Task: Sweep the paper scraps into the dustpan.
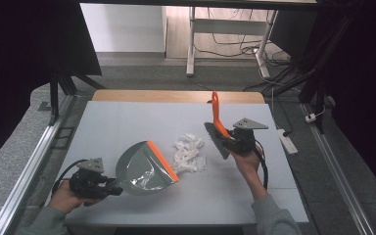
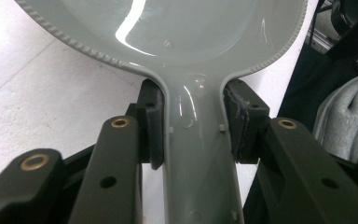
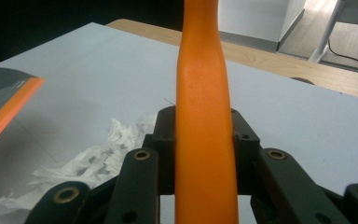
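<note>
The left gripper (image 1: 111,187) is clenched on the grey handle of the dustpan (image 1: 144,169); in the left gripper view both pads press the handle (image 2: 198,154) from the two sides. The pan lies on the bench (image 1: 127,122) with its orange lip (image 1: 162,160) turned toward the pile of torn white paper (image 1: 189,152), which sits just beyond that lip. The right gripper (image 1: 235,139) is grasping the orange handle of the brush (image 1: 217,128), and its jaws are closed firmly around it (image 3: 204,140). The bristles (image 1: 215,141) hang on the side of the paper away from the pan, near it, and seem a little above the bench.

The step in hand seems to be sweeping the paper into the pan. To do it well, the left gripper should keep the orange lip flat against the bench, so no paper slips under. The right gripper should lower the bristles behind the pile, then pull toward the pan with short, light strokes. Paper is light and can scatter easily, so a slow movement is better than a strong one.
</note>
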Available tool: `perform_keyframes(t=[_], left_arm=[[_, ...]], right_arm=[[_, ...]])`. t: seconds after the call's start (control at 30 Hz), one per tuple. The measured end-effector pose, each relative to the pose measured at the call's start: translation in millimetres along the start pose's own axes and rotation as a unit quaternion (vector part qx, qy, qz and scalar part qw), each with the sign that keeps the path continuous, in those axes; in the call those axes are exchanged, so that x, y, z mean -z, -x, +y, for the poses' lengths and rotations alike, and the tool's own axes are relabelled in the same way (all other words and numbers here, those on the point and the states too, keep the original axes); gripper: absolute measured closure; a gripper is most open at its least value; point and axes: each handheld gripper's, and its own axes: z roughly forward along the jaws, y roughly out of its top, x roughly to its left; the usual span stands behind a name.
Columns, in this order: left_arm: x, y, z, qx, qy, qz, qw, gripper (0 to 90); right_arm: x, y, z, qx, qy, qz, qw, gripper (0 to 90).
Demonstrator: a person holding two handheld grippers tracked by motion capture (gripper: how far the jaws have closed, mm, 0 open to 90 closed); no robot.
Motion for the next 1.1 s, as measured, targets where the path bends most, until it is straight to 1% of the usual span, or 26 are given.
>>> perform_keyframes(t=[0.13,0.2,0.37,0.53,0.6,0.77,0.9,1.03,1.1], left_arm=[[-2.4,0.8,0.3,-0.006,-0.008,-0.003,0.9999,61.4],[-3.8,1.3,0.3,-0.005,-0.012,-0.003,0.9999,61.4],[-7.1,2.5,0.3,-0.013,-0.023,0.000,0.9996,61.4],[-9.6,3.8,0.5,-0.022,-0.032,-0.009,0.9992,61.4],[-10.7,3.7,0.2,-0.019,-0.035,-0.008,0.9992,61.3],[-13.7,2.8,-0.6,-0.016,-0.042,-0.006,0.9990,61.3],[-16.0,3.4,-0.1,-0.016,-0.047,-0.006,0.9987,61.3],[-19.5,4.2,0.4,-0.018,-0.052,-0.008,0.9984,61.3],[-20.7,3.5,-0.1,-0.015,-0.054,-0.009,0.9984,61.3]], right_arm=[[-4.5,1.9,1.8,0.004,-0.007,-0.008,0.9999,70.2],[-6.9,3.1,3.0,0.005,-0.010,-0.009,0.9999,70.2],[-14.9,7.2,4.0,0.004,-0.021,-0.016,0.9997,70.1],[-25.7,9.5,5.3,0.003,-0.031,-0.018,0.9993,70.1],[-29.9,9.4,5.8,0.002,-0.037,-0.020,0.9991,70.2],[-41.0,7.5,6.5,0.008,-0.050,-0.025,0.9984,70.1],[-50.3,5.1,7.6,0.007,-0.062,-0.023,0.9978,70.1],[-54.2,4.2,8.5,0.006,-0.066,-0.023,0.9975,70.2],[-58.3,2.4,8.2,0.005,-0.072,-0.021,0.9972,70.1]])
